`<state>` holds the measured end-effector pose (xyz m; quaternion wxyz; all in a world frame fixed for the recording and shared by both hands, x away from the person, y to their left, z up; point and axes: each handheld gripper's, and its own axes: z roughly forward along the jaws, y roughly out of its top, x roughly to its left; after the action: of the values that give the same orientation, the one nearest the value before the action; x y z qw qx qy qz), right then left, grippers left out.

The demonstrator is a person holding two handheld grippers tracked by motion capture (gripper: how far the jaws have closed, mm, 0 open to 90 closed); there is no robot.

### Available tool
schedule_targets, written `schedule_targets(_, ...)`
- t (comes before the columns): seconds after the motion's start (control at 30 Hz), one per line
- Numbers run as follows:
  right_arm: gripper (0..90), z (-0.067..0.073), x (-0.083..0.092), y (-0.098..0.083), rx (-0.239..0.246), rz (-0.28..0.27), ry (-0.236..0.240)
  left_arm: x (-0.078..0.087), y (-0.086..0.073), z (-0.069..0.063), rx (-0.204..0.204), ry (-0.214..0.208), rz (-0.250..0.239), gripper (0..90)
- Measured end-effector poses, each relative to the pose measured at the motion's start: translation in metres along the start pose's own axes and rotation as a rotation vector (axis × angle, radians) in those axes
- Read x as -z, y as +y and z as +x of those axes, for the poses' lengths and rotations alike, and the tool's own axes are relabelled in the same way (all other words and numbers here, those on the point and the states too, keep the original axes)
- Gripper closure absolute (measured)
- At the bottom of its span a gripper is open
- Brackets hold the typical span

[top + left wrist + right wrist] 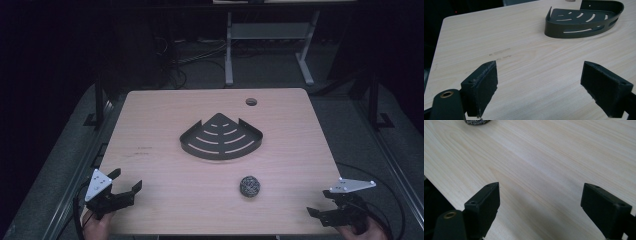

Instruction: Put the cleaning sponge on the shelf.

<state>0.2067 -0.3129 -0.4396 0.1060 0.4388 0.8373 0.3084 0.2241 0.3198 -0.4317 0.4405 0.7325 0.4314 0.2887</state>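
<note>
With the scrubber ball [249,186] lying free at six o'clock from the corner shelf [221,136], the left gripper [126,182] and right gripper [320,202] are waiting at the table's [165,200] near corners, jaws spread wide and empty, probably readying a pickup.

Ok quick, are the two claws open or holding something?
Left claw: open, holding nothing.
Right claw: open, holding nothing.

A corner rack [221,137] sits at the middle of the surface [160,120]. A scouring ball [249,186] lies nearer the person, slightly right and well apart from it. The left gripper [125,180] and right gripper [320,202] flank the near corners (both over the surface's front edge).
</note>
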Motion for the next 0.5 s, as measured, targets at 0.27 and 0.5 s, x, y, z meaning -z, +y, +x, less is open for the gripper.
schedule_targets(0.27,15.1,0.006,0.001,0.014,0.04,0.015,0.015,0.0,0.001,-0.002,-0.007,-0.007,0.001,13.3)
schedule_targets(0.5,14.7,0.014,-0.003,0.028,0.081,0.029,0.029,0.001,0.001,-0.002,-0.008,-0.006,-0.004,13.3)
